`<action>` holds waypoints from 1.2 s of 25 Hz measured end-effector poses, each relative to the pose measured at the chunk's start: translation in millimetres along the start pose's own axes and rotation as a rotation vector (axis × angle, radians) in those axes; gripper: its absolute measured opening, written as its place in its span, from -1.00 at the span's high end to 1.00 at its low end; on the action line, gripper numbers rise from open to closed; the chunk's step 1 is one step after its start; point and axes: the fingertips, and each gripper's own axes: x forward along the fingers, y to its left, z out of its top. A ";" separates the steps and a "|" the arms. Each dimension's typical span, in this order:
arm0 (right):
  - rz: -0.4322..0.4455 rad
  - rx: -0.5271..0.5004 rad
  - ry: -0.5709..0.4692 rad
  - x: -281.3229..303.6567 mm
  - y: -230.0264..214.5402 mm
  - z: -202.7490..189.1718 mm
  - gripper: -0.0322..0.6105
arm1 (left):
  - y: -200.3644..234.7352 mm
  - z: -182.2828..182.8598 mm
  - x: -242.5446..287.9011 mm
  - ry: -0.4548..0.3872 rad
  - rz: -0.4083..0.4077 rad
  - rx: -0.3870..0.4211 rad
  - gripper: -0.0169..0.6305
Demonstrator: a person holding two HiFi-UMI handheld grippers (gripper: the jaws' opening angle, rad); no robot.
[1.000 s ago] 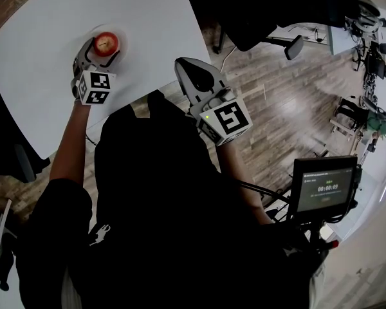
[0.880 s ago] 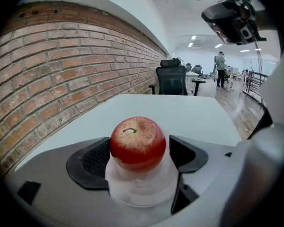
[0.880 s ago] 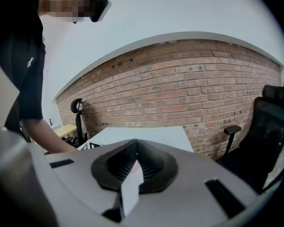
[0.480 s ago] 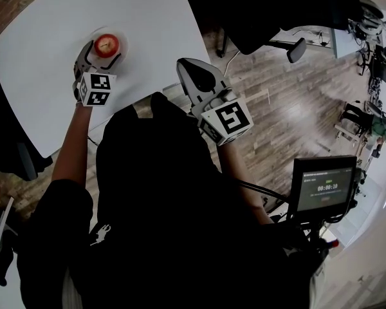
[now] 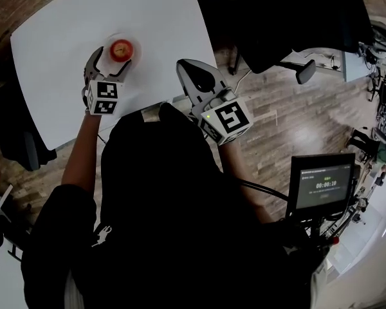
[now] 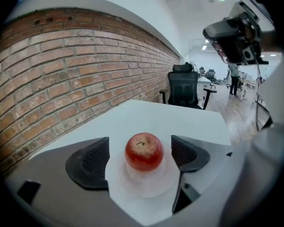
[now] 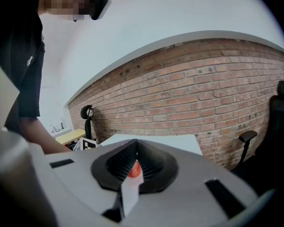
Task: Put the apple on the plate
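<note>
A red apple (image 5: 121, 49) sits upright on a small clear plate (image 5: 136, 51) on the white table (image 5: 58, 50). My left gripper (image 5: 109, 64) is open just short of the plate, its fingers apart on either side of the apple and touching nothing. In the left gripper view the apple (image 6: 144, 151) rests on the plate (image 6: 146, 187) between the two dark pads (image 6: 92, 162), clear of both. My right gripper (image 5: 184, 65) is shut and empty, off the table's right edge. Its own view shows the closed jaws (image 7: 135, 162) and a sliver of the apple (image 7: 135, 170) beyond.
The table's right edge (image 5: 206, 40) meets a wooden floor (image 5: 289, 108). Dark office chairs (image 5: 276, 18) stand beyond it, and a monitor on a stand (image 5: 325, 184) is at lower right. A brick wall (image 6: 75, 74) runs behind the table.
The left gripper has drawn back a little from the apple, which stays on the plate. The right gripper has hardly shifted.
</note>
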 end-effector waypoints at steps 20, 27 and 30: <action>0.265 -0.068 -0.048 34.1 -8.6 28.1 0.89 | 1.6 84.2 -74.5 -0.128 0.184 -0.124 0.78; 0.345 -0.111 -0.056 42.7 12.7 37.6 0.89 | 8.0 83.1 -110.2 -0.146 0.270 -0.150 0.88; 0.362 -0.121 -0.050 44.5 16.9 37.9 0.89 | 9.4 83.8 -122.1 -0.160 0.292 -0.171 0.92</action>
